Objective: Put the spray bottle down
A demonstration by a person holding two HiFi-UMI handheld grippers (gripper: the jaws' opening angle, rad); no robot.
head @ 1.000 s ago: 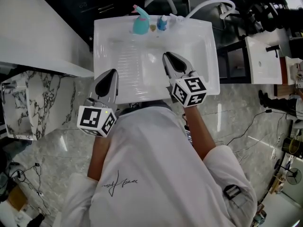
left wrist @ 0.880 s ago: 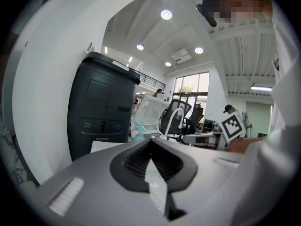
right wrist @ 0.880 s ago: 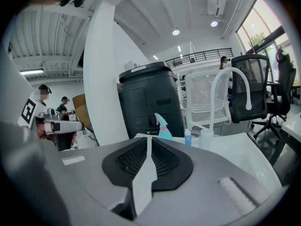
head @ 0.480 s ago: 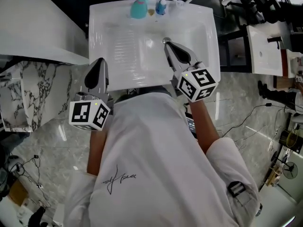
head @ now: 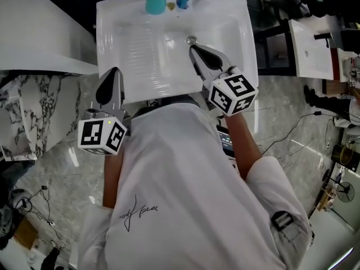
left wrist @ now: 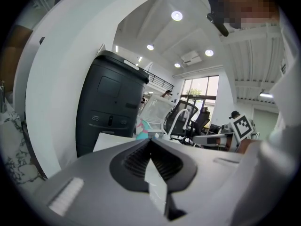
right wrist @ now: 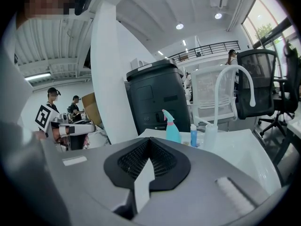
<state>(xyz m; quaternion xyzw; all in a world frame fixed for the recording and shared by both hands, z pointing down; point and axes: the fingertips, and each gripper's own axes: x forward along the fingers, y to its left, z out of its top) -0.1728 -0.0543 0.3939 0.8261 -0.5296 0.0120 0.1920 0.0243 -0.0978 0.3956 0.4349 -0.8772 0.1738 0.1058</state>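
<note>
Beyond closed, empty fingers (right wrist: 202, 192), right gripper (right wrist: 149, 139) sees spray bottle (right wrist: 172, 127) whole, left gripper (left wrist: 150, 140) partly.

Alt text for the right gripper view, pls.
The right gripper, grey jaws shut and empty, fills the foreground. Beyond it a teal plastic spray bottle with a pink collar stands upright on the far edge of the white ceramic sink, beside a small blue bottle and a white curved tap.
</note>
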